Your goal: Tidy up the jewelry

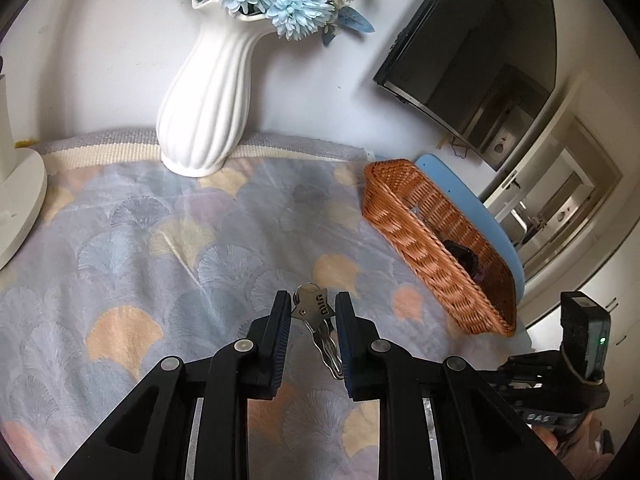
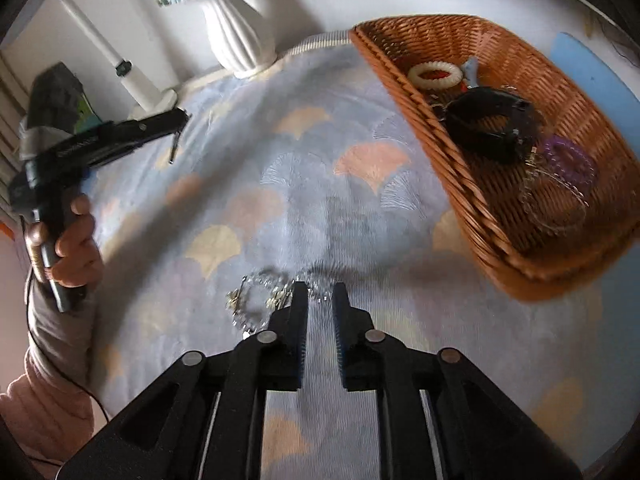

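Keys [image 1: 316, 320] | pinched between your left gripper [image 1: 310, 304] fingers, lifted for carrying | wicker basket [image 1: 436, 248] ahead-right, already holding bracelets | beaded chain [image 2: 272, 292] at your right gripper [image 2: 320, 292] tips, jaws narrowly parted, grip uncertain.

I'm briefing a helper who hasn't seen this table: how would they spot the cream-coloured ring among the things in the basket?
Find the brown wicker basket on the patterned cloth, right of the white ribbed vase. The cream ring lies near the basket's far end. It is the only pale ribbed loop there; its neighbours are a black band and a purple coil.
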